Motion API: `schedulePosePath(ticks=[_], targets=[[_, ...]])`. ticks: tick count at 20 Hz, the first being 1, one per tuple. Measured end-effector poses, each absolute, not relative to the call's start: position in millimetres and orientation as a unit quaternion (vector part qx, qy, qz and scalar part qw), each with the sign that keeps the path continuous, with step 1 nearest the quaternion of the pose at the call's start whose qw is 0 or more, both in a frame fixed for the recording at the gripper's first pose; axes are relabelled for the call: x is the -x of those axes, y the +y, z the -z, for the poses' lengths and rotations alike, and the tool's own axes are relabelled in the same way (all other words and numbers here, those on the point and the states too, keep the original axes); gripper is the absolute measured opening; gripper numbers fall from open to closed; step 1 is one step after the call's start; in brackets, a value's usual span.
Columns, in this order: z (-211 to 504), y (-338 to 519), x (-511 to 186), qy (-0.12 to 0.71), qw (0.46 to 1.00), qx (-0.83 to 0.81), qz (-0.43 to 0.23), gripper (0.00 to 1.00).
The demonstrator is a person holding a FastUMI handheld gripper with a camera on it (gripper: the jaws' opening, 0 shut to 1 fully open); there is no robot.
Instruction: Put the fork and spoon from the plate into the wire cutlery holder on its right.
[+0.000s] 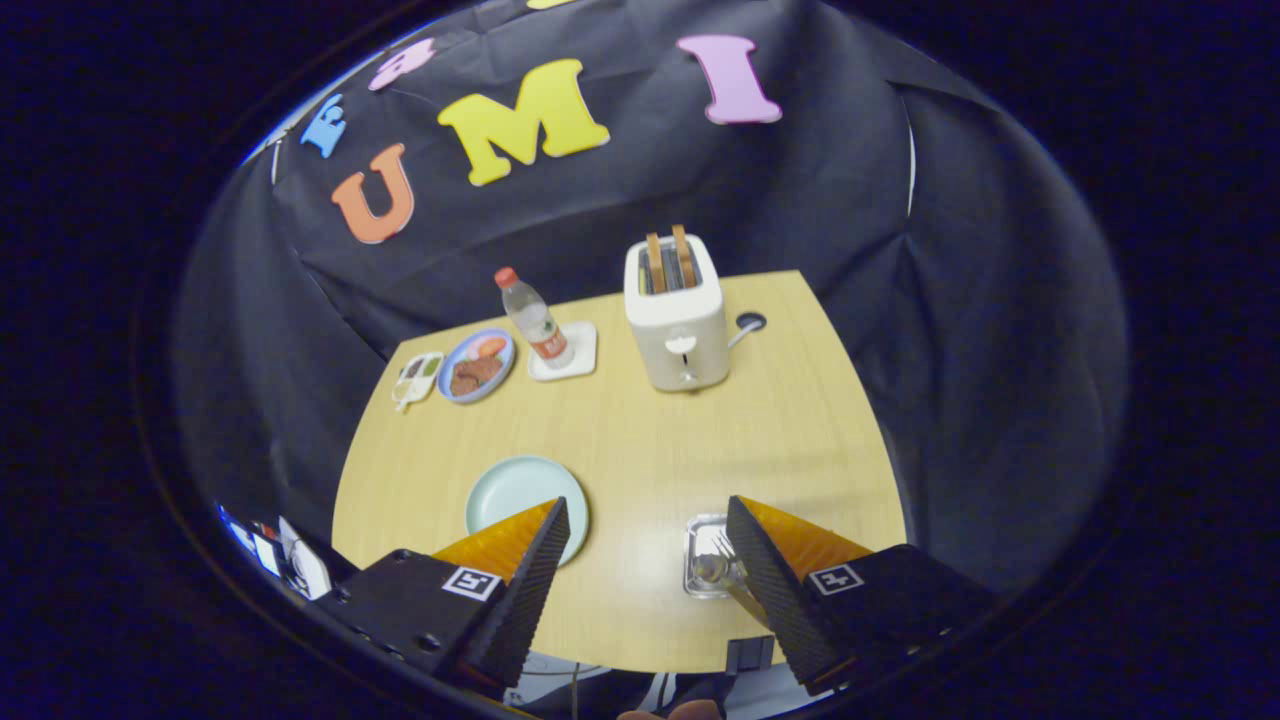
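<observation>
On my wooden table (640,440) I see a white toaster (678,325) holding toast. A water bottle (535,320) stands beside a food plate (477,366).

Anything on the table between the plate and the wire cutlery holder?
No. In the claw view, only bare tabletop lies between the plate and the wire cutlery holder. The claw hangs open above that gap, holding nothing.
</observation>
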State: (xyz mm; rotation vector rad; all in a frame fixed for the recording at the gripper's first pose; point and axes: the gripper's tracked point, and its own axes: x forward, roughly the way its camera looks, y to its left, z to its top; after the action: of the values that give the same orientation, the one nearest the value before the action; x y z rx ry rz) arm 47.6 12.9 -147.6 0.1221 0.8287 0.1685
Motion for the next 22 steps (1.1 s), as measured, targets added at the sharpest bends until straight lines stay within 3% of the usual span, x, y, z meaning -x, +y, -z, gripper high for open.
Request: schedulePosePath(ticks=[5,9,16,22], targets=[[64,37,-50,0.226,0.970,-0.032,-0.082,0.96],[23,48,-32,0.141,0.987,-0.021,-0.081,0.97],[2,57,-2,0.065,0.996,-0.022,-0.064,0.97],[8,83,7,0.058,0.995,-0.012,-0.076,0.96]])
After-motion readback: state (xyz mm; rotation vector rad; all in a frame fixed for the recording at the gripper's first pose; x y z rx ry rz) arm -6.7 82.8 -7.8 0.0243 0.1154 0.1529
